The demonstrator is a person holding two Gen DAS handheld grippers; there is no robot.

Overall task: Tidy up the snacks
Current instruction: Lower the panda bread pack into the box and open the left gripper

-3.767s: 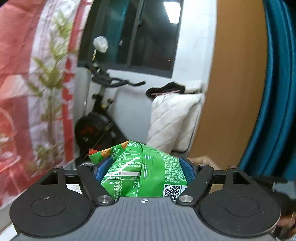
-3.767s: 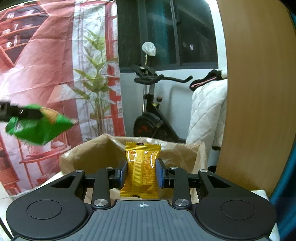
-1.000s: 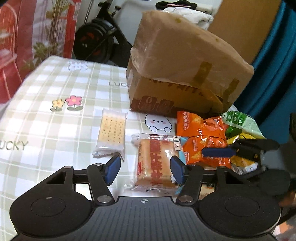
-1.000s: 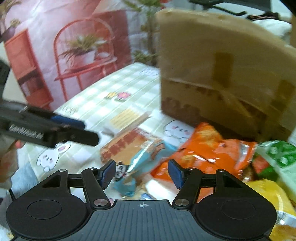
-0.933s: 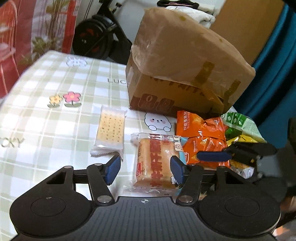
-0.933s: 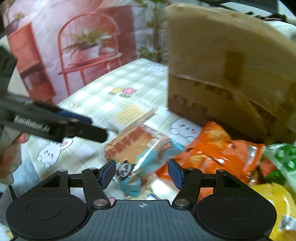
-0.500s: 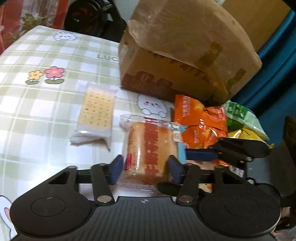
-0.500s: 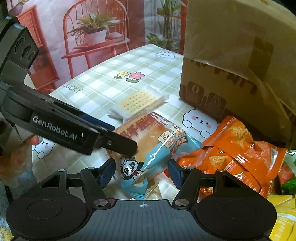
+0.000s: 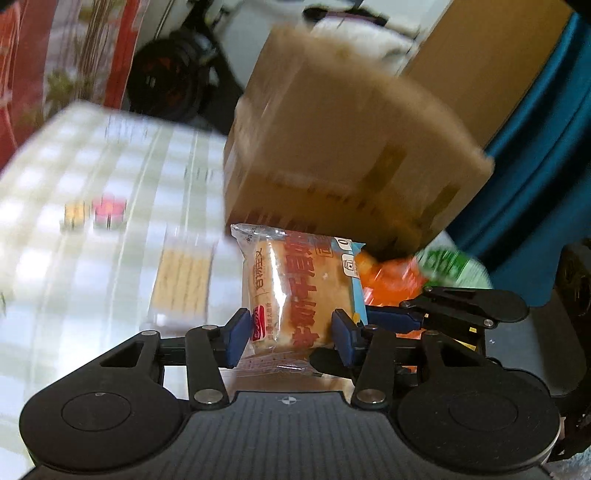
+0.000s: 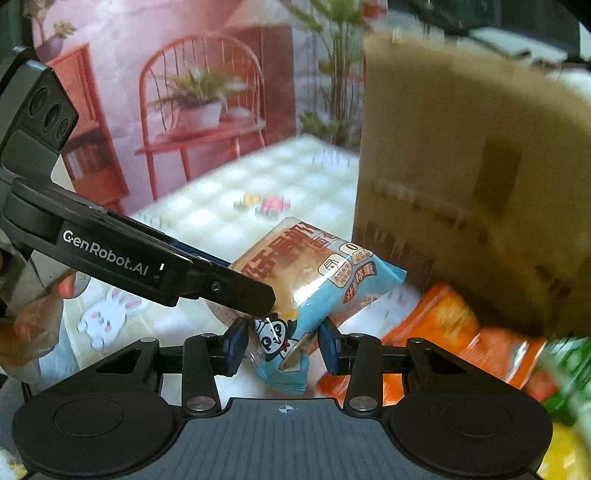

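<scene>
My two wrist cameras look down close along my fingers, sharing the bread packet and cardboard box.

1. A lived-in home room — an exercise bike stands behind the table, with white quilted bedding heaped next to it.
2. The table wears a green-checked cloth printed with flowers and cartoon rabbits, a household pattern.
3. A printed backdrop showing a red chair, shelves and potted plants hangs along one side.
4. A teal curtain and a plain wooden panel close the other side — domestic furnishings.
5. A taped cardboard box and packaged snacks sit on the table.
</scene>
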